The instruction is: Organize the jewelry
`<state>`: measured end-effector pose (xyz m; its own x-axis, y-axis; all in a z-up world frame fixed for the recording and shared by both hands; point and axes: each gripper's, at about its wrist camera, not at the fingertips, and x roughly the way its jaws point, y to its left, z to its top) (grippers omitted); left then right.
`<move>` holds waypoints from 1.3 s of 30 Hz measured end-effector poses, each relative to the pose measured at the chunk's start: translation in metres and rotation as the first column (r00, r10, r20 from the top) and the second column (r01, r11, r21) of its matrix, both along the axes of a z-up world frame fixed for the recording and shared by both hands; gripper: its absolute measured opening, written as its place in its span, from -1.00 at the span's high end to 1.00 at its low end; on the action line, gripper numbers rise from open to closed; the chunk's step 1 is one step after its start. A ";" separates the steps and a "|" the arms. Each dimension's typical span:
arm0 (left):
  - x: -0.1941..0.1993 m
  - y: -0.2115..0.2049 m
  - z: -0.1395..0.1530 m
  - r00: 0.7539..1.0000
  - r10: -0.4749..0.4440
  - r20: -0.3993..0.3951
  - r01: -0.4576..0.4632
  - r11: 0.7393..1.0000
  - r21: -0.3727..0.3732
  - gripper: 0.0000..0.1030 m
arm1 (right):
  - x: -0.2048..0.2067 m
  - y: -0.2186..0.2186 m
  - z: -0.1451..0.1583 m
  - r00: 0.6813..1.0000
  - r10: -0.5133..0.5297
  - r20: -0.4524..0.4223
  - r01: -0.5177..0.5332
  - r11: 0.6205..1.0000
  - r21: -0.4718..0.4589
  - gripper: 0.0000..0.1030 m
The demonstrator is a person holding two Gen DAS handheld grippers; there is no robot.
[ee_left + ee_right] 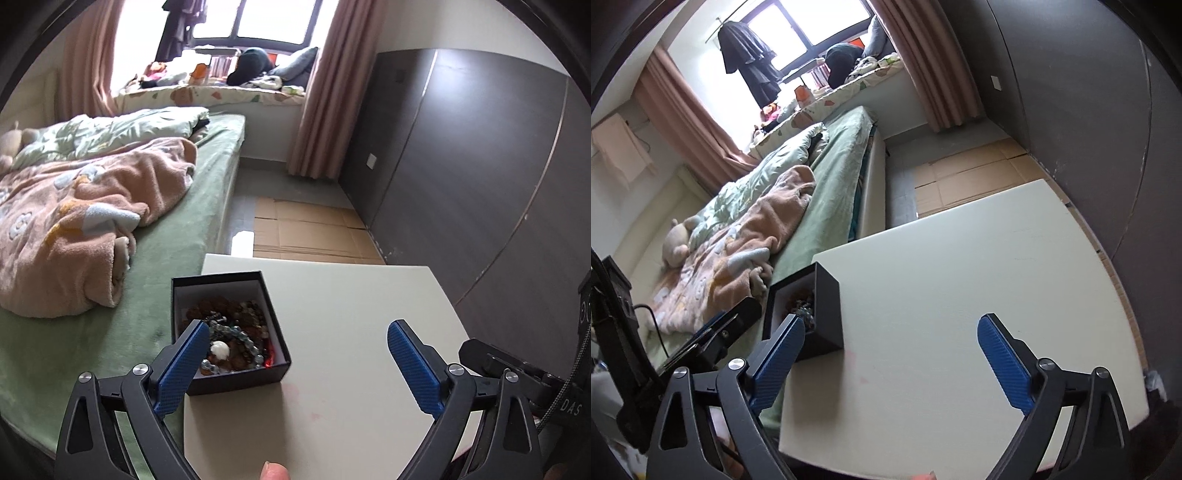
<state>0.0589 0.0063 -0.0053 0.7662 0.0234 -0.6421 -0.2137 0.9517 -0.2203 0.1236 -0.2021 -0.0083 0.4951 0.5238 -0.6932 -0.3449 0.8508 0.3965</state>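
Both the left gripper (297,341) and right gripper (891,338) gape empty over the white table (354,332), while beaded jewelry (231,332) lies heaped, seemingly tangled, in the black box (275,363) at its near-left edge, fitting either sorting's outset or its finish.

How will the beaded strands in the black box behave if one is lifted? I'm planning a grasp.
Probably floppy: the beaded strands lie heaped and intertwined in the black box, so lifting one may drag others. The round, glossy beads may slip between the pads.
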 end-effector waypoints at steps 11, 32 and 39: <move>-0.015 -0.013 0.006 0.999 -0.036 0.031 0.034 0.998 0.056 -0.99 | -0.018 -0.013 0.005 0.998 0.025 0.050 -0.020 0.994 -0.108 -1.00; -0.028 -0.005 0.014 0.997 -0.028 0.066 0.025 0.999 0.038 -0.99 | -0.032 -0.017 0.011 0.998 0.051 0.043 -0.045 0.990 -0.130 -1.00; -0.031 -0.004 0.017 0.997 -0.024 0.076 0.022 0.999 0.033 -0.99 | -0.034 -0.015 0.013 0.997 0.056 0.047 -0.049 0.990 -0.134 -1.00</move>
<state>0.0280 0.0027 0.0118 0.8133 0.0248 -0.5813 -0.1754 0.9631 -0.2043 0.0896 -0.2175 0.0046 0.5054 0.4554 -0.7329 -0.4074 0.8747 0.2626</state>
